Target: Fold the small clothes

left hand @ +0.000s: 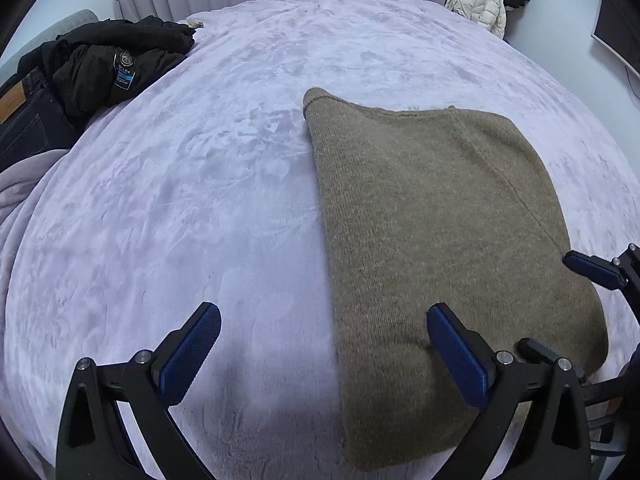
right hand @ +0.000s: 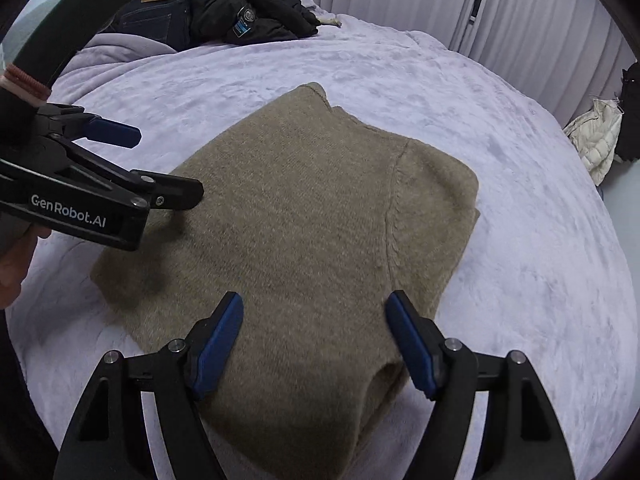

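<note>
A tan knit sweater (left hand: 432, 216), folded into a rough rectangle, lies flat on the lavender fleece blanket (left hand: 200, 200) covering the bed. My left gripper (left hand: 322, 314) is open and straddles the sweater's near left edge. Its right finger (left hand: 456, 344) sits low on the knit, its left finger over bare blanket. In the right wrist view the sweater (right hand: 312, 216) fills the middle. My right gripper (right hand: 315, 298) hangs open over its near end with nothing pinched. The left gripper (right hand: 168, 165) shows there at the sweater's left side, and the right gripper (left hand: 545, 302) shows in the left wrist view at the sweater's right edge.
A heap of black clothing (left hand: 116, 60) and dark jeans (left hand: 28, 120) lies at the bed's far left corner. A white puffer jacket (left hand: 480, 0) hangs beyond the far right edge. Curtains (right hand: 520, 12) line the back. A hand (right hand: 12, 256) holds the left gripper.
</note>
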`<state>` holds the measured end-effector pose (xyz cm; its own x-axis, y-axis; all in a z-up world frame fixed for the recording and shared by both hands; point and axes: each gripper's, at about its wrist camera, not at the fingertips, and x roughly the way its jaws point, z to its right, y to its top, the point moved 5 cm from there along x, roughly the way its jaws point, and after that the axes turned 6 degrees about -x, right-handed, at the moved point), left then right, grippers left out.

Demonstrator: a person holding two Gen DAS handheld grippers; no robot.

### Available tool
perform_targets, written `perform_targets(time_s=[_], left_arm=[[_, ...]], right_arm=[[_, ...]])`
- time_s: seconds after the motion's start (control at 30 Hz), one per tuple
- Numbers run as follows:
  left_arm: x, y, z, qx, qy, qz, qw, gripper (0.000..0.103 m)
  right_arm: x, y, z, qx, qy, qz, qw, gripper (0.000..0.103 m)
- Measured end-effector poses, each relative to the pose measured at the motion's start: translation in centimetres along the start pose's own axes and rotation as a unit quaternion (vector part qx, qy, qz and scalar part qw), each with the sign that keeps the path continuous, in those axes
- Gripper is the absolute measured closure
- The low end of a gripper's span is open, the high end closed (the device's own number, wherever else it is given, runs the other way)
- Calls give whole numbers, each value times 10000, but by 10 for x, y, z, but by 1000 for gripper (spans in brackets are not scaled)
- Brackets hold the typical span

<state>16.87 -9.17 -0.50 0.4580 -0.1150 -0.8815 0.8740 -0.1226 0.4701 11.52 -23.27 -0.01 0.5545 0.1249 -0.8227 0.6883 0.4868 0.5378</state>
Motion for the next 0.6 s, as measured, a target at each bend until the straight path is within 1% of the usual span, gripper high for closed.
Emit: perform_targets(time_s=[0.07,0.1,0.17,0.23,0.3,0.33,0.4,0.43,0.47,0.53,0.6], left_arm=[[1,-12,1,174,98,-58,9998,0],[-1,-17,2,240,138,-22,9996,0],[-9,-21,4,349,135,52,9993,0],[-20,-13,6,391,94,211,9990,0],[-30,5,9,363,78,466,9982,0],[-32,18,10,301,105,559,9979,0],[-28,42,10,106,197,614,9979,0],[-24,53,8,-16,235,586,9980,0],[-18,65,6,-166,255,529,9981,0],[-6,82,1,-415,293,404,9979,0],[9,98,1,-614,238,231,9976,0]], right_arm=[[-6,-9,-1,-74,-108,9,9999,24],[-8,-15,1,-71,-165,-29,9998,23],[-9,-24,6,102,-41,-121,9999,23],[-16,-28,14,396,113,-132,9991,23],[-25,-22,23,577,227,-3,9981,23],[-30,-13,27,589,190,134,9980,23],[-33,7,34,548,2,313,9980,23],[-30,18,38,559,-112,320,9979,23],[-24,26,42,583,-215,280,9977,23],[-4,44,52,654,-496,49,9966,23],[17,55,63,740,-739,-207,9943,23]])
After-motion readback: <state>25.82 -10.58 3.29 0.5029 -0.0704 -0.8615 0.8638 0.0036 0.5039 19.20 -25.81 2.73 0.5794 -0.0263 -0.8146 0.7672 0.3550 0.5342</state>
